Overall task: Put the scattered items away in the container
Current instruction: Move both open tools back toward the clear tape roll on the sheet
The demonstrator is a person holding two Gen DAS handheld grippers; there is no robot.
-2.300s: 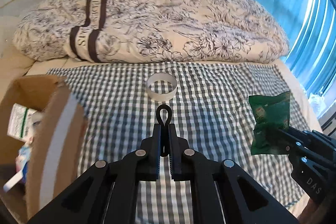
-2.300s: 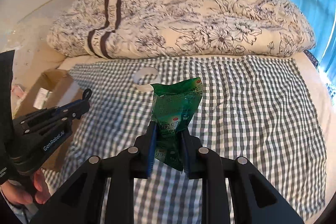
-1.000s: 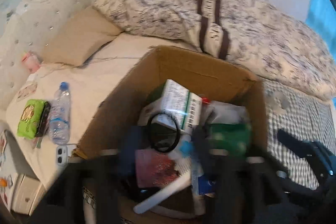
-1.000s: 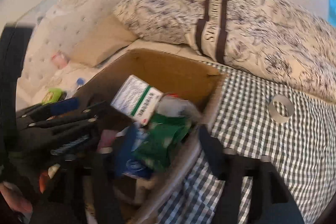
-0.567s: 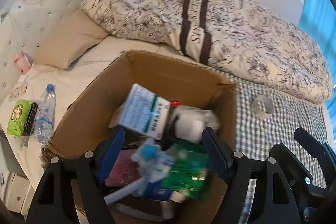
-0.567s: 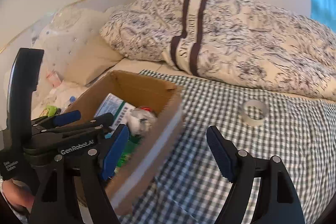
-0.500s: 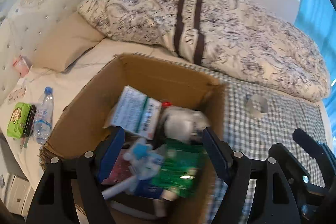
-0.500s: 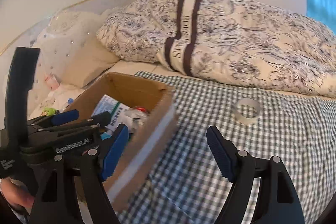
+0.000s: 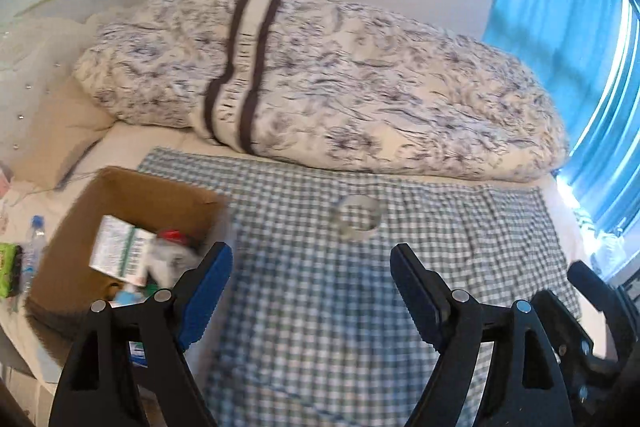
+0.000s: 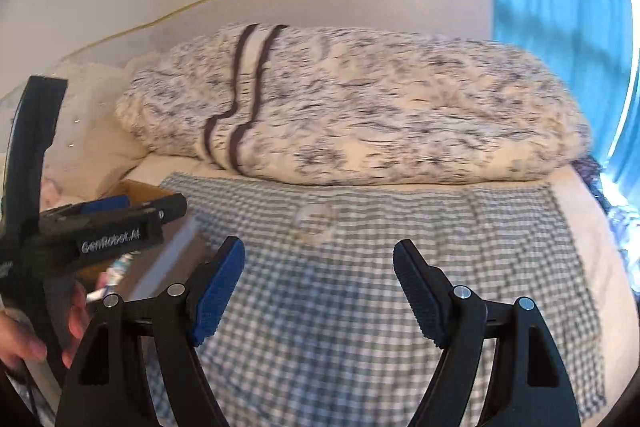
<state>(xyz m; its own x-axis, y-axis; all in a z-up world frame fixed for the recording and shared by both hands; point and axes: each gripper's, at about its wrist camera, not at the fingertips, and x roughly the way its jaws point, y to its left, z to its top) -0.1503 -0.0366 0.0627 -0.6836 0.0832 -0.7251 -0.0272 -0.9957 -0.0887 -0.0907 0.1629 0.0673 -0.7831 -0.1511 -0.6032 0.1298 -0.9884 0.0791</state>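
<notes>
A roll of clear tape (image 9: 357, 217) lies on the checked cloth (image 9: 320, 307), ahead of both grippers; it also shows blurred as the tape roll (image 10: 314, 221) in the right wrist view. The cardboard box (image 9: 160, 189) stands at the cloth's left edge, with a white and green carton (image 9: 120, 251) and other items inside. My left gripper (image 9: 310, 291) is open and empty, hanging over the cloth just right of the box. My right gripper (image 10: 318, 289) is open and empty too, short of the tape. The box (image 10: 138, 191) is partly hidden behind the left gripper's body in the right wrist view.
A rolled floral duvet (image 9: 320, 79) lies across the back of the bed. Blue curtains (image 9: 560, 7) hang at the right. A water bottle (image 9: 32, 247) and a green packet (image 9: 8, 269) lie left of the box. A hand (image 10: 24, 339) holds the left gripper.
Both grippers opened over the box; the black ring and the green packet now lie inside. Both views have since swung right, away from the box toward the tape roll.
</notes>
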